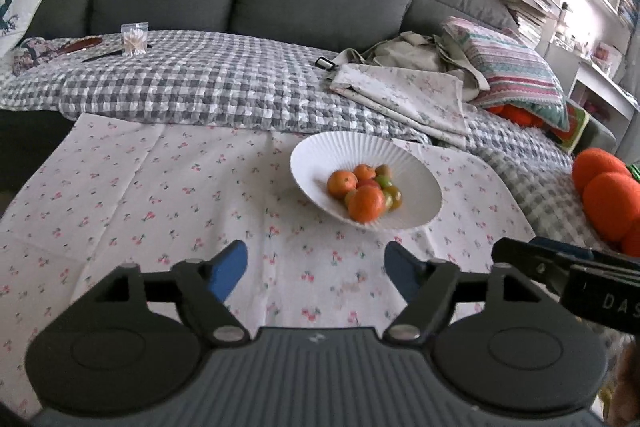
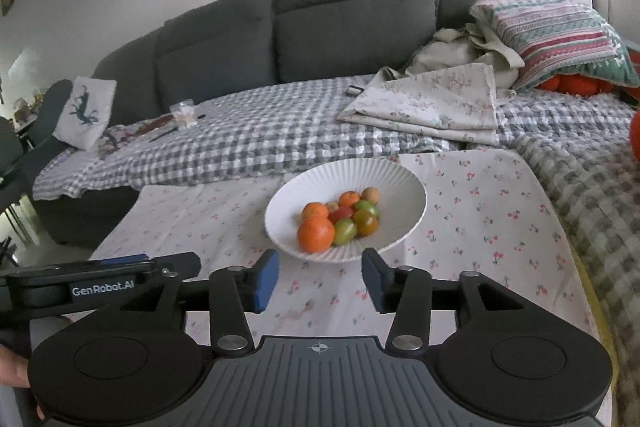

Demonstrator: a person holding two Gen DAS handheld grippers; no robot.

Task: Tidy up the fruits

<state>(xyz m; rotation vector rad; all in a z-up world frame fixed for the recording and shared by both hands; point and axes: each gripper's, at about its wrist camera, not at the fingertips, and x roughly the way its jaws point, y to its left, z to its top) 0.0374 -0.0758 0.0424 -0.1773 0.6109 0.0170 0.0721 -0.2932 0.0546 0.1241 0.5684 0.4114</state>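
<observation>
Right wrist, fruit bowl (image 2: 400, 195) beyond parted tongs (image 2: 320, 281)

White bowl (image 2: 408, 187) holds fruits (image 2: 340, 221); right gripper (image 2: 320, 281) fingers apart, empty, just before bowl.

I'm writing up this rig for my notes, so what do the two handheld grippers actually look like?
Both match: the left gripper and right gripper have blue finger pads on black linkage arms with silver pivot bolts, two round black discs, and a ribbed grey body. White "GenRobot.AI" lettering marks the left one's side.
</observation>
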